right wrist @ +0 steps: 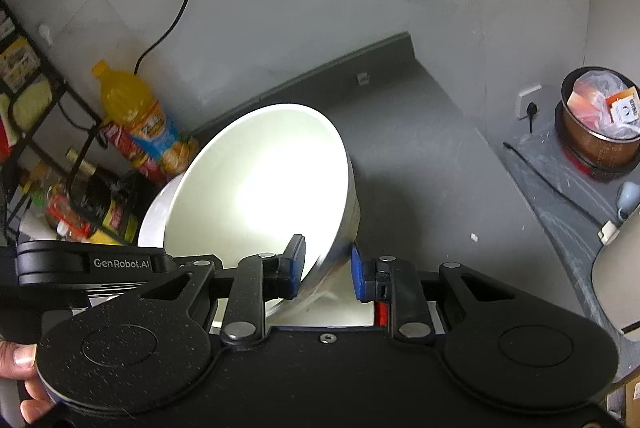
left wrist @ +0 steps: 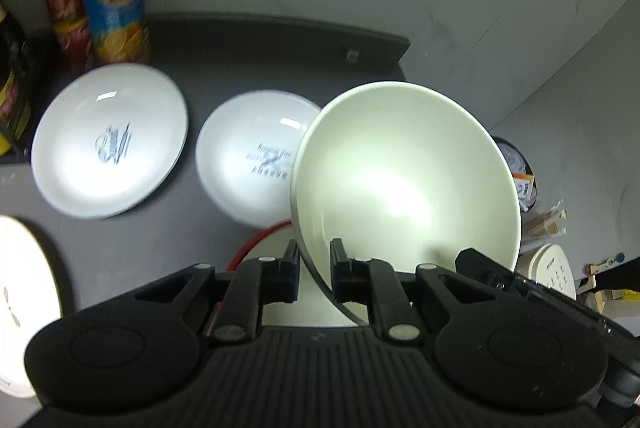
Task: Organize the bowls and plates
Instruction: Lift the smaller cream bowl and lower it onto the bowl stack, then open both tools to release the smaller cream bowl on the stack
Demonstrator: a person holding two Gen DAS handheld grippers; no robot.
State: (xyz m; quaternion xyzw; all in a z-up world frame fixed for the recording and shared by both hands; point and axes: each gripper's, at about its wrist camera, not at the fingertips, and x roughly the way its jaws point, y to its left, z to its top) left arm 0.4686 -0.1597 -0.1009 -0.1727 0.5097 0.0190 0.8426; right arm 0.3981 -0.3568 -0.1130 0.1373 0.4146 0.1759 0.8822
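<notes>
1. White glazed ceramic bowl (left wrist: 404, 172) fills the left wrist view, tilted, its rim pinched in the left claw (left wrist: 314, 270) above the dark grey counter (left wrist: 168, 236).
2. Only this view shows two white round plates with blue print lying flat on the counter — a larger one (left wrist: 110, 140) at left and a smaller one (left wrist: 248, 156) beside it, partly hidden by the bowl.
3. Right wrist view shows a second white ceramic bowl (right wrist: 260, 188), also tilted, its wall clamped between the blue pads of the right claw (right wrist: 328, 268).
4. Only this view shows a copper-coloured pot (right wrist: 598, 136) stuffed with plastic packets at far right.
5. Both views catch the orange juice bottle (right wrist: 136, 116) by the wall — upright.
</notes>
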